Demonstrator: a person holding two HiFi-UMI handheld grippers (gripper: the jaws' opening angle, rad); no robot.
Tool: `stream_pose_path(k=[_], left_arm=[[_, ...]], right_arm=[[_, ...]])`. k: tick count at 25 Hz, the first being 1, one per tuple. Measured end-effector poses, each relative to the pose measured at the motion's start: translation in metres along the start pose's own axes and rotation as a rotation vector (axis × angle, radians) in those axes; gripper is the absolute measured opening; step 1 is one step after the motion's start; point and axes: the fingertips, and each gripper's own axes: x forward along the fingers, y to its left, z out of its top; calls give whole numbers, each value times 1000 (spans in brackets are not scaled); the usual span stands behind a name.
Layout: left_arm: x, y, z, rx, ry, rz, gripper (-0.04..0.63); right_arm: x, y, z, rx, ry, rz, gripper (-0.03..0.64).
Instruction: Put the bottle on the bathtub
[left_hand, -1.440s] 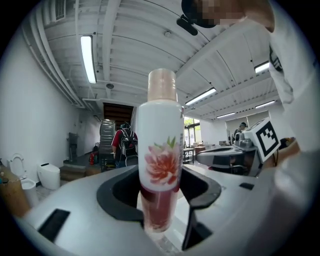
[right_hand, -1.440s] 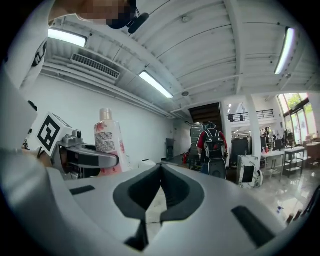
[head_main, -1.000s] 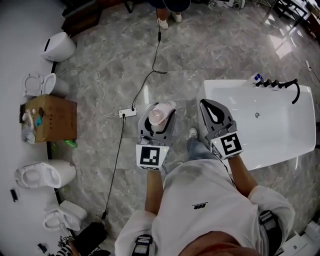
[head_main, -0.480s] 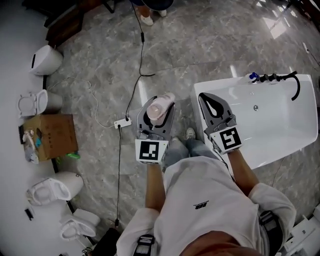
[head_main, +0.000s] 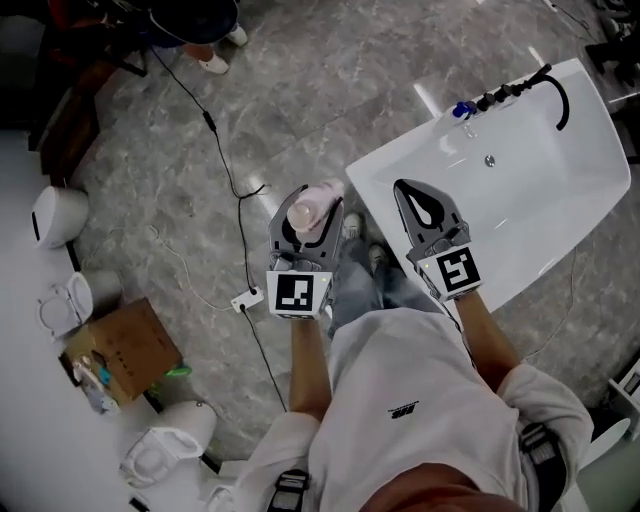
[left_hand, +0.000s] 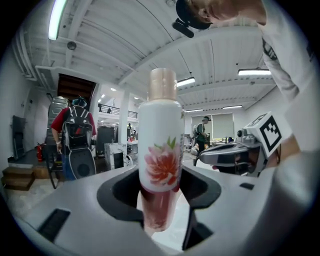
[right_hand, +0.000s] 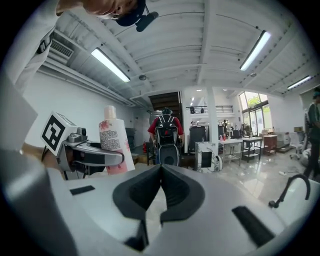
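A white bottle (left_hand: 160, 150) with a pink flower print and a beige cap stands upright between the jaws of my left gripper (head_main: 307, 222), which is shut on it. In the head view the bottle (head_main: 312, 207) hangs over the grey floor, just left of the white bathtub (head_main: 560, 140). My right gripper (head_main: 428, 212) is shut with nothing in it and hovers over the tub's near left rim. From the right gripper view the bottle (right_hand: 114, 142) shows at the left, held in the left gripper (right_hand: 90, 152).
A black faucet (head_main: 520, 88) sits on the tub's far rim. A cable and power strip (head_main: 245, 298) lie on the marble floor. A cardboard box (head_main: 122, 350) and toilets (head_main: 55, 215) line the left wall. A person (left_hand: 77, 145) with a backpack stands ahead.
The view has swung: the bathtub now sits closer and tilted, with the right gripper over its rim. The left gripper still holds the bottle beside the tub.
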Motion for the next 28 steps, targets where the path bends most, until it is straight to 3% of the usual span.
stream_pose_path(k=[10, 17, 28], left_arm=[[124, -28, -62, 16, 79, -290, 225], [191, -47, -120, 37, 110, -409, 225], [283, -76, -213, 76, 149, -527, 225]], right_arm=[[13, -88, -84, 89, 67, -270, -6], [22, -131, -149, 133, 112, -380, -6], [35, -184, -250, 202, 130, -496, -6]])
